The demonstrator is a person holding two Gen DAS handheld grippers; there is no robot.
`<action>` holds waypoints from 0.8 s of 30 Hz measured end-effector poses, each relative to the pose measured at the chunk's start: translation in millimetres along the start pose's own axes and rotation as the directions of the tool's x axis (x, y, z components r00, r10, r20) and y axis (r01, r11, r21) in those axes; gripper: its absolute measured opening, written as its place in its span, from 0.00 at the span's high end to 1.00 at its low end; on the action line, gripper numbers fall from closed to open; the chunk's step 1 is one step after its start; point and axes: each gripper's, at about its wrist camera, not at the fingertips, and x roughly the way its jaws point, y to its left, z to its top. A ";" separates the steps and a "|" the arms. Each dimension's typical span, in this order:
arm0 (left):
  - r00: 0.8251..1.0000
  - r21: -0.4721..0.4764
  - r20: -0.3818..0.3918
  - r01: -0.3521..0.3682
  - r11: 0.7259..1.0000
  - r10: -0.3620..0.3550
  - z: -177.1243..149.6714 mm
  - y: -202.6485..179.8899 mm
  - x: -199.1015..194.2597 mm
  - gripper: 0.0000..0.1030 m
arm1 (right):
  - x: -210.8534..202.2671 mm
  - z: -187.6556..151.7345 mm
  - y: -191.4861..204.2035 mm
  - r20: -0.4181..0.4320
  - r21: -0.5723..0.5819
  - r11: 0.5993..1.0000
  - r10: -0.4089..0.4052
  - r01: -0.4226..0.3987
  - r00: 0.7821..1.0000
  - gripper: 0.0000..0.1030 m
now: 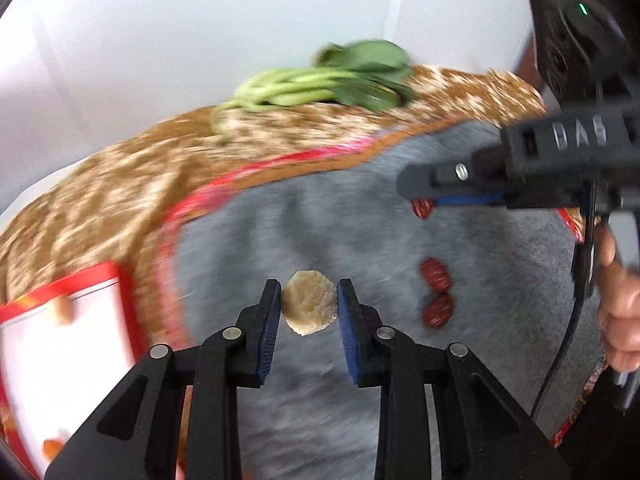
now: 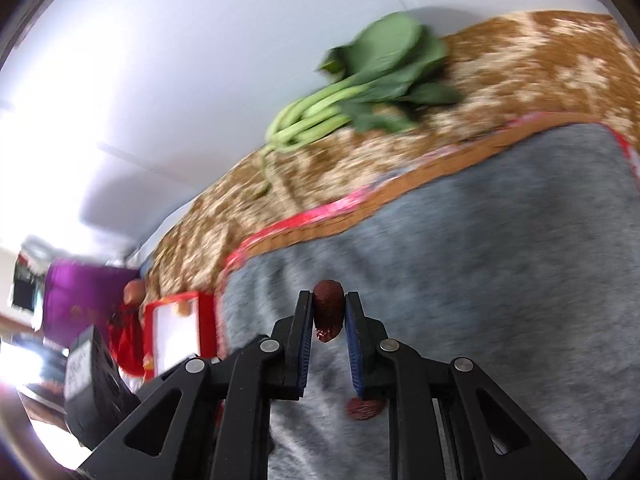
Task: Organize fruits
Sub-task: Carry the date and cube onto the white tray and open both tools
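My left gripper [image 1: 309,293] is shut on a tan round slice [image 1: 308,306], its blue pads pressing both sides, above the grey mat [image 1: 320,220]. My right gripper [image 2: 329,297] is shut on a dark red date [image 2: 328,314], held upright between the pads. In the left wrist view the right gripper [image 1: 416,198] comes in from the right with that date [image 1: 423,208] at its tip. Two more red dates [image 1: 436,276] [image 1: 439,311] lie on the mat to the right of the left gripper. One date [image 2: 363,408] shows under the right gripper's fingers.
A white tray with a red rim [image 1: 60,344] [image 2: 178,336] sits left of the mat, with small orange pieces in it. Leafy greens [image 1: 320,80] [image 2: 360,96] lie on the brown patterned cloth [image 1: 120,184] at the back. A person's hand [image 1: 620,312] holds the right gripper.
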 end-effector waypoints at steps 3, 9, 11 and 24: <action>0.998 -0.058 0.013 -0.054 0.997 0.055 -10.5 27.3 -21.0 0.75 | 12.8 -11.4 27.0 -0.020 -0.077 0.996 0.035 -0.037 0.999 0.85; 0.988 -0.182 0.007 -0.148 0.972 0.152 -33.5 87.0 -51.3 0.75 | 35.9 -41.2 82.8 -0.073 -0.210 0.968 0.125 -0.137 0.989 0.85; 0.982 -0.214 -0.008 -0.187 0.959 0.190 -41.3 104.0 -55.4 0.75 | 42.6 -53.0 103.0 -0.088 -0.259 0.951 0.149 -0.167 0.985 0.85; 0.961 -0.278 -0.130 -0.273 0.921 0.245 -73.9 147.7 -43.6 0.75 | 97.7 -116.1 162.5 -0.228 -0.405 0.888 0.134 -0.219 0.964 0.85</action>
